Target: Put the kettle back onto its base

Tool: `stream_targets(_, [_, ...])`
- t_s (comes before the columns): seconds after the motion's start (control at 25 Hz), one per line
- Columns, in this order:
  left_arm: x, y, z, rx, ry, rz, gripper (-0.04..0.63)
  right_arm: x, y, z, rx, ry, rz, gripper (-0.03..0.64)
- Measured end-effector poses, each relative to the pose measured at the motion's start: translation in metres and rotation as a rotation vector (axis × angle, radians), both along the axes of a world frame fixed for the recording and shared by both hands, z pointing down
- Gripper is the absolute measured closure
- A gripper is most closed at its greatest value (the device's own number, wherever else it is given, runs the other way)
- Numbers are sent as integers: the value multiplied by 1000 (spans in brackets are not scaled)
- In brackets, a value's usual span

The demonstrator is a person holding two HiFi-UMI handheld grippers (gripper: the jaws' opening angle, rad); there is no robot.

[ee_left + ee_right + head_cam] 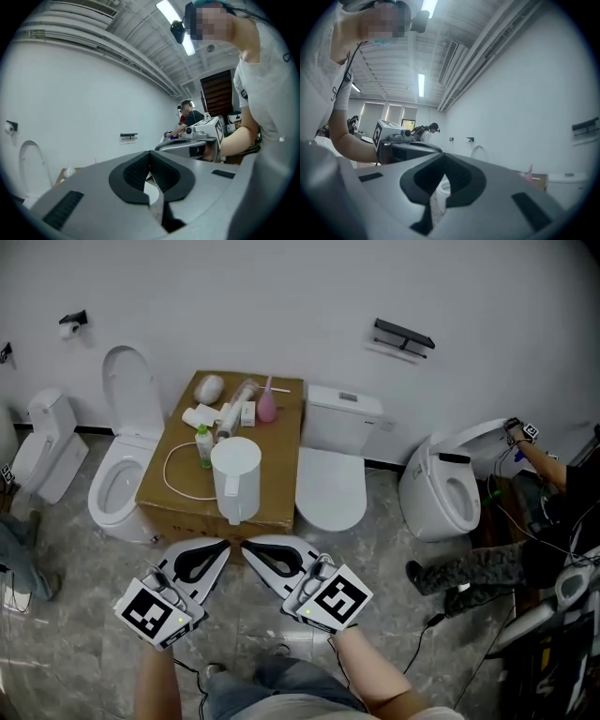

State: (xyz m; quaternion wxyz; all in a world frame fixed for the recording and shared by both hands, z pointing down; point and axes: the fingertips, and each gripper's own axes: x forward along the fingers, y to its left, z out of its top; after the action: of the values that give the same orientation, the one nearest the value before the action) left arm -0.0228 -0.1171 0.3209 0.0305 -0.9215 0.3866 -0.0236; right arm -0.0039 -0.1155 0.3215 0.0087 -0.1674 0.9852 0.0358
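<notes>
Two grippers hang low in the head view, both clenched on nothing. The left gripper [223, 544] has its pads pressed tip to tip in its own view [150, 152]. The right gripper [247, 546] is likewise closed, its black pads meeting at the tip [443, 154]. Their tips sit close together, just apart, each with its marker cube toward the person's arms.

At 12 o'clock from the tips stands the white kettle [236, 479], upright, lid on, handle turned to 6 o'clock. It sits at the 6 o'clock edge of a cardboard box [187, 507], clear of both grippers. Whether a base lies under it cannot be made out. A white cord [173, 474] loops on the box at the kettle's 9 o'clock. A green bottle [203, 444] stands at its 11 o'clock, just beside it, and a pink bottle [266, 407] lies near the 12 o'clock edge among small white items.

An open toilet [122, 474] stands at the box's 9 o'clock and a closed toilet [330, 479] at its 3 o'clock. Farther toward 3 o'clock, another person's hand [518, 435] rests on a third toilet [450, 488]. A black rack [403, 336] hangs on the wall at 1 o'clock.
</notes>
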Motion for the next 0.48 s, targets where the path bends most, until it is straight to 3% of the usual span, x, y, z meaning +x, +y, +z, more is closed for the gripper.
stream_targets(0.48, [-22,34,-17,-1,-10,61,586,-20,42,-11,-11,-45,117,609])
